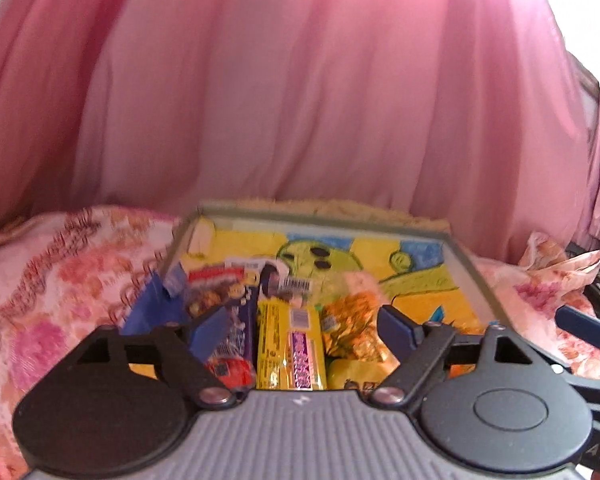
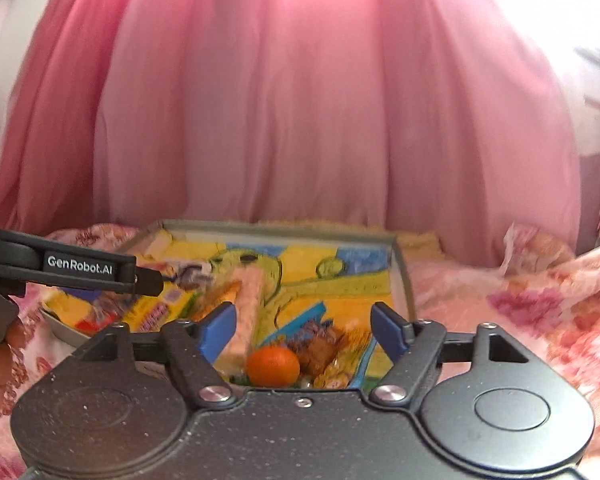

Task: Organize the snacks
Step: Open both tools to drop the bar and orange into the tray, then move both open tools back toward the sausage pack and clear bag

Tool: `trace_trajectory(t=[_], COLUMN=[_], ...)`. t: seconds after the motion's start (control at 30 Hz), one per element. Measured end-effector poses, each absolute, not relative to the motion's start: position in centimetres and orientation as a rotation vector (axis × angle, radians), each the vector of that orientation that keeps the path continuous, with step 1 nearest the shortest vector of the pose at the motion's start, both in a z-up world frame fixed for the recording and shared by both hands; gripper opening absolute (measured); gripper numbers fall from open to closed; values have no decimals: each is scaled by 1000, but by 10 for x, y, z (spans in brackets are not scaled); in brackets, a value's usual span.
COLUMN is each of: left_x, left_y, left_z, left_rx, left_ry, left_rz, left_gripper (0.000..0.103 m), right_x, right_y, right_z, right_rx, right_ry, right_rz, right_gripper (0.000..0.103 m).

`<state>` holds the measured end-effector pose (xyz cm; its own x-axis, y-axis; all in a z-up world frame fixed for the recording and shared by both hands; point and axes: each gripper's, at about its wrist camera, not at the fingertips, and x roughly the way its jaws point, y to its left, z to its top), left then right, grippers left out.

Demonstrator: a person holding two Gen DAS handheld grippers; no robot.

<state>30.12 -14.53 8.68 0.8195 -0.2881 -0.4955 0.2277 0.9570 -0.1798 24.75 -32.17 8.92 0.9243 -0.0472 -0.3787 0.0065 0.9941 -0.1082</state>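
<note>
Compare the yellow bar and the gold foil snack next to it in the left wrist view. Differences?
Shape: the yellow bar is long, flat and straight-edged; the gold foil snack is a crumpled, lumpy bundle.
Surface: the yellow bar has a smooth wrapper with printed text, a purple logo and a barcode; the gold foil snack is shiny, creased orange-gold foil.
Pose: the yellow bar runs lengthwise away from the camera; the gold foil snack has no clear long axis.
Shared: both lie side by side in the tray.

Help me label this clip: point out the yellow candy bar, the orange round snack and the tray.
yellow candy bar [image 1: 290,344]: left wrist view, middle of its wrapper.
orange round snack [image 2: 273,366]: right wrist view, centre of its face.
tray [image 2: 403,276]: right wrist view, right rim.
</note>
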Motion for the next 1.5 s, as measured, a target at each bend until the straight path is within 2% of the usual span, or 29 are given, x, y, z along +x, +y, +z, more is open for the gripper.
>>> trace_trajectory(t=[0.07, 0.27, 0.5, 1.03, 1.5], left_x=[291, 261, 222, 140, 94], left_y=[-141, -127, -105, -63, -35], left_z=[98, 125, 139, 109, 53], left_rx=[-127, -130, -149, -151, -54], left_ry=[514, 438, 405, 477, 616], left_rz=[-273, -250, -231, -180, -134], left_gripper=[95, 102, 102, 103, 103], right_x=[238, 208, 164, 77, 37], right_y=[-319, -312, -301, -264, -249], right_z=[101, 133, 153, 128, 76], right_rx=[-106, -103, -106, -131, -92], right_ry=[363, 295, 235, 266, 406], right_rz=[-23, -6, 14, 22, 22], right_gripper=[82, 92, 102, 102, 102])
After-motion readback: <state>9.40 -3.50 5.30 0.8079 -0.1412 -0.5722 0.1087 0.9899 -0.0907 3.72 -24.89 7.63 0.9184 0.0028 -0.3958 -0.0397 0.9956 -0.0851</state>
